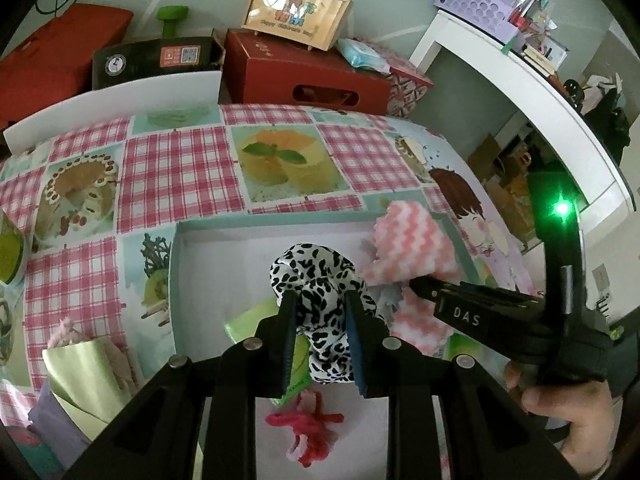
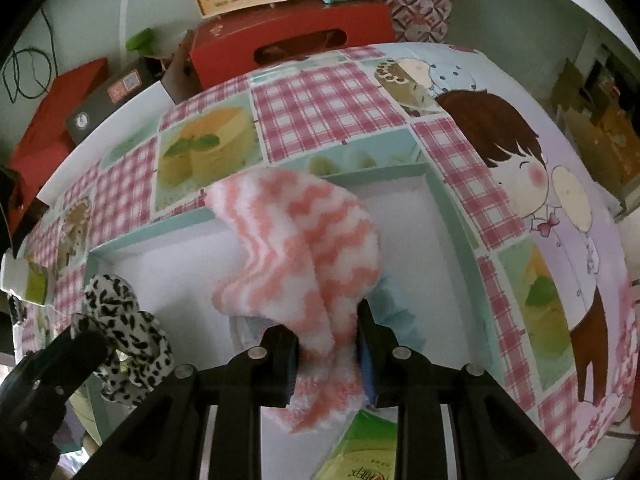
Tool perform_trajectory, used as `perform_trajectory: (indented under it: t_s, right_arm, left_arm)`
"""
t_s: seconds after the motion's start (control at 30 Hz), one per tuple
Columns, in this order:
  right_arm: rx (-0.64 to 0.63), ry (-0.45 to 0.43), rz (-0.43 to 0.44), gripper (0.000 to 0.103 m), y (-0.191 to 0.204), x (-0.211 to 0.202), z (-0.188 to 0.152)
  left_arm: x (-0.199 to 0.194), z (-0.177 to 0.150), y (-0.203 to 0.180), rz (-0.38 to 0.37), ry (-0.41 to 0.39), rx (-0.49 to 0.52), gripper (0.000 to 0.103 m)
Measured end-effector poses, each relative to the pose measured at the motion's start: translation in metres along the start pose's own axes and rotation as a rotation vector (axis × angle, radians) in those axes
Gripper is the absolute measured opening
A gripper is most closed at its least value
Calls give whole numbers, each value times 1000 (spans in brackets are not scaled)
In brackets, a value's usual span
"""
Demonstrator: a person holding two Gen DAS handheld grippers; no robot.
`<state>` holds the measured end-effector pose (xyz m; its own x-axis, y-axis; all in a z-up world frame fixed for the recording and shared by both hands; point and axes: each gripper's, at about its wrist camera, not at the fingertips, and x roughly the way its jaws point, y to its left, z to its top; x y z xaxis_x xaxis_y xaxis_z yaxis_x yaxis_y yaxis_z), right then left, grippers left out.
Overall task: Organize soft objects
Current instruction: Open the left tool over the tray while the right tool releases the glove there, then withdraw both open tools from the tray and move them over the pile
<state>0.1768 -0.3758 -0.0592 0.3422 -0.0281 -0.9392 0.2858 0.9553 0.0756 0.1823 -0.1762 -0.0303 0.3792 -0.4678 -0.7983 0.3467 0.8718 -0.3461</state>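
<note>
My left gripper [image 1: 320,312] is shut on a black-and-white spotted fabric scrunchie [image 1: 312,272], held above the shallow white box [image 1: 224,240] with the pale teal rim. That scrunchie [image 2: 128,344] also shows at the lower left of the right wrist view, beside the other tool. My right gripper [image 2: 326,344] is shut on a fluffy pink-and-white zigzag sock [image 2: 296,248], which bunches up over the box [image 2: 440,248]. The sock [image 1: 412,240] hangs right of the scrunchie in the left wrist view, with the right gripper [image 1: 416,282] gripping it from the right. A red fuzzy yarn piece [image 1: 308,428] lies in the box below my left fingers.
A green packet [image 2: 360,452] lies in the box under the sock. A pale green wrapped bouquet [image 1: 88,380] rests on the checked tablecloth left of the box. Red boxes [image 1: 304,76] and a wooden case [image 1: 296,8] stand behind the table. A white shelf [image 1: 520,80] curves along the right.
</note>
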Motion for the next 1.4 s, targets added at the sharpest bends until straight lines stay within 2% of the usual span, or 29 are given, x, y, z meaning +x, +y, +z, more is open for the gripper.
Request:
perform_trajectory:
  t_s: [0.13,0.23,0.3,0.37,0.5,0.53,0.6,0.63,0.7,0.77,0.8,0.87,0.97,1.0,1.07,1.1,1.4]
  right_arm:
    - [1,3,-1,29,0,-1,-2]
    - [1,8,-7,34,0,-2,-1]
    - [1,14,-15,41,-1,-2,1]
    - [7,19,-26,47,-1,-1,1]
    - [22,28,-11,49,-3,-1,0]
    - [21,27,-15,53,-2,-2,0]
    - [18,24,-28,64,-2,-3,0]
    - [17,19,-35,68,-2,-5,0]
    - [18,13,-40,70,-2,-7,1]
    - [23,10,-48,77,-4,-9,2]
    - [25,7,-53,79,-5,-9,2]
    - [25,4,-65,81,-5,-11,1]
    - [19,-4,-65,85,-5,-14,1]
    - [16,-9,-66,86,-5,-16,2]
    - [7,-27,-69,100,-3,-20,1]
    - [3,-36,-71,103,-2,-22,1]
    - [-9,-46,-69,103,-2,-25,3]
  left_arm:
    - [5,-1,-2,7,14,9,28]
    - [7,-2,-4,17,18,20,44]
    - [8,-2,-5,31,23,24,60]
    - [10,-3,-5,44,32,25,61]
    - [10,-3,-3,57,51,17,63]
    - [10,-3,-3,58,52,17,64]
    - [7,-2,-4,66,46,18,76]
    - [6,-2,-4,71,40,17,77]
    - [2,0,-3,86,29,18,77]
    - [-1,1,-2,114,14,16,78]
    - [-3,1,-1,128,6,13,86]
    - [-6,3,3,147,-6,3,91]
    - [-11,5,8,161,-26,-18,92]
    - [-12,5,10,168,-36,-26,95]
    - [-15,6,14,176,-51,-41,101]
    - [-15,6,15,173,-54,-45,101]
    - [-19,7,21,173,-79,-73,101]
